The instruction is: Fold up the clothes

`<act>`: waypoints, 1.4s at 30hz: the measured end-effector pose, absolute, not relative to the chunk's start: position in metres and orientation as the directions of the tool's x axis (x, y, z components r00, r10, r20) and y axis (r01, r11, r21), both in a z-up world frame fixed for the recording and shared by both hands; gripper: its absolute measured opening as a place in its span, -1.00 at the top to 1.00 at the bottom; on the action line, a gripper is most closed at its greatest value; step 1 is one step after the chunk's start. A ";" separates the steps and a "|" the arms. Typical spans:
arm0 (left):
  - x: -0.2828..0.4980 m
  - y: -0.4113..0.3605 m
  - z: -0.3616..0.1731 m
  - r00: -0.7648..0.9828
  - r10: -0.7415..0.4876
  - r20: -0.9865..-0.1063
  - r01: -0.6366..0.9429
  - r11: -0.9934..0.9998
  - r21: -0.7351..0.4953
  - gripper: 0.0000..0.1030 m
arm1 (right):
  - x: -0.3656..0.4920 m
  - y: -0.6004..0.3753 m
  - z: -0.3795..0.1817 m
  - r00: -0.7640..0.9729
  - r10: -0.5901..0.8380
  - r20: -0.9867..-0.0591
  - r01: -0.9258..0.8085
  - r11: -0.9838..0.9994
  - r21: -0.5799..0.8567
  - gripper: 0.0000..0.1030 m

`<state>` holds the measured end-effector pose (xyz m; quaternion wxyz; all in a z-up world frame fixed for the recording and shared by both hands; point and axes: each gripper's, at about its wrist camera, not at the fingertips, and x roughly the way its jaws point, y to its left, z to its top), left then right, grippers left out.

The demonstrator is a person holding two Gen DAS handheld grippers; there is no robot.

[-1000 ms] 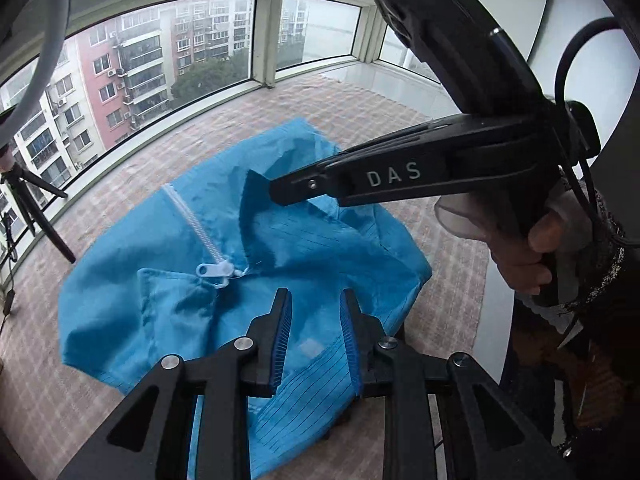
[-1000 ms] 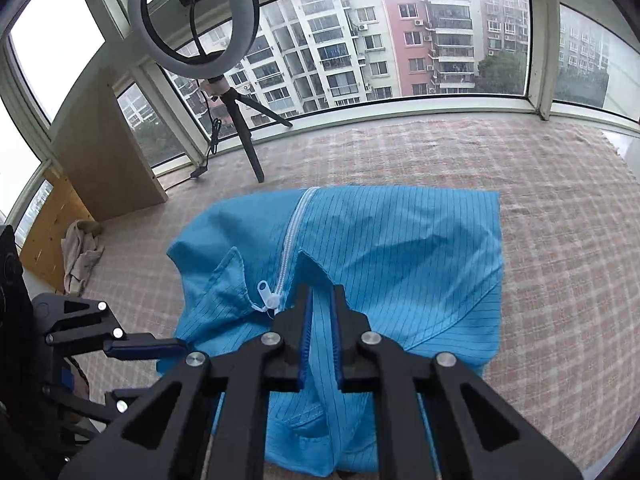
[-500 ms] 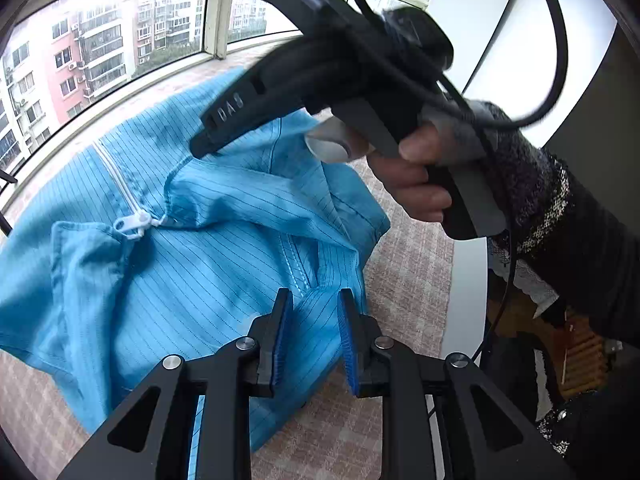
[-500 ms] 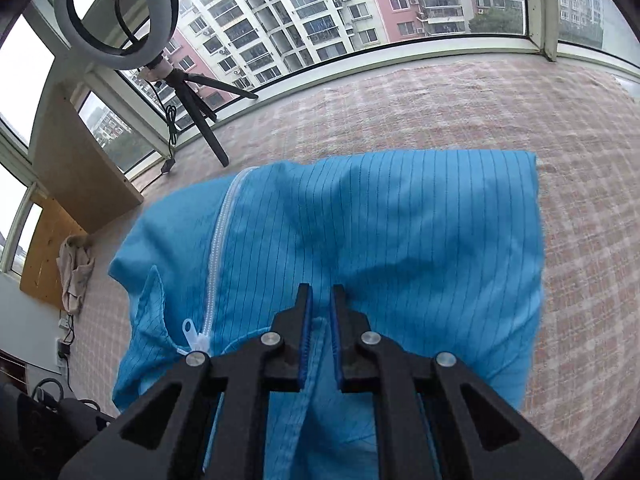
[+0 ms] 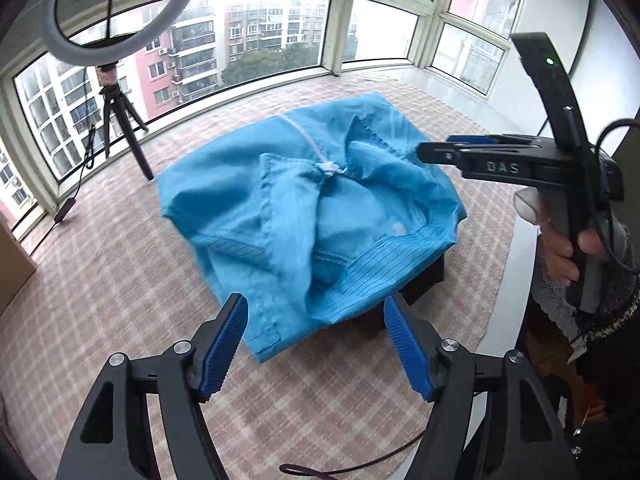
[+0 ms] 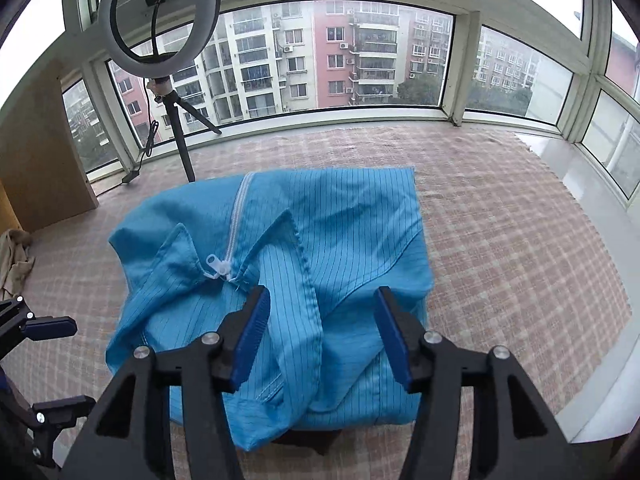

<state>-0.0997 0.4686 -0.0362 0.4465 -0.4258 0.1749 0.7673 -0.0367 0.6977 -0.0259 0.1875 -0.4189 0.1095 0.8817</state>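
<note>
Hovering above the near edge of one blue garment, the left gripper is being held with its two blue-padded fingers spread wide and nothing between them. The right gripper is likewise being held over the garment, its fingers spread apart and empty, the cloth lying just beneath and ahead of them. In the left wrist view the right gripper is being seen from the side, to the right of the left one, gripped at its handle by one right hand in a dark patterned sleeve, its tips pointing toward the garment's collar side.

Items being counted:
- One garment, pinstriped blue, bunched into a rough rectangle on the checked pink cloth, directly ahead of both grippers.
- One white zipper, running away from the grippers, with one white pull lying at the open collar.
- Two collar flaps being shown turned outward, one to each side of the pull.
- One ring light on one black tripod, standing beyond the garment to the left.
- One beige rag, lying far to the left of the right gripper.
- One dark block being partly covered under the garment's near right corner.
</note>
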 end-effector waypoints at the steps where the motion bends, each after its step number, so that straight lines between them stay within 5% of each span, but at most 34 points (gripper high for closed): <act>1: -0.101 0.458 -0.038 -0.250 0.530 -0.810 -0.822 -0.558 -0.111 -0.36 | -0.033 0.689 -0.026 -0.571 0.249 -0.782 -0.436 -0.899 0.032 -0.05; 18: -0.101 0.272 0.012 -0.367 0.549 -0.751 -0.803 -0.594 -0.043 -0.49 | 0.029 0.519 0.012 -0.563 0.339 -0.753 -0.540 -0.841 0.025 -0.08; 21: -0.097 0.249 0.021 -0.393 0.550 -0.737 -0.802 -0.597 -0.018 -0.50 | 0.042 0.497 0.024 -0.568 0.378 -0.731 -0.565 -0.825 0.012 -0.23; 42: -0.084 0.180 0.006 -0.308 0.582 -0.752 -0.797 -0.590 -0.130 -0.50 | 0.064 0.383 0.035 -0.586 0.432 -0.685 -0.575 -0.818 -0.024 -0.24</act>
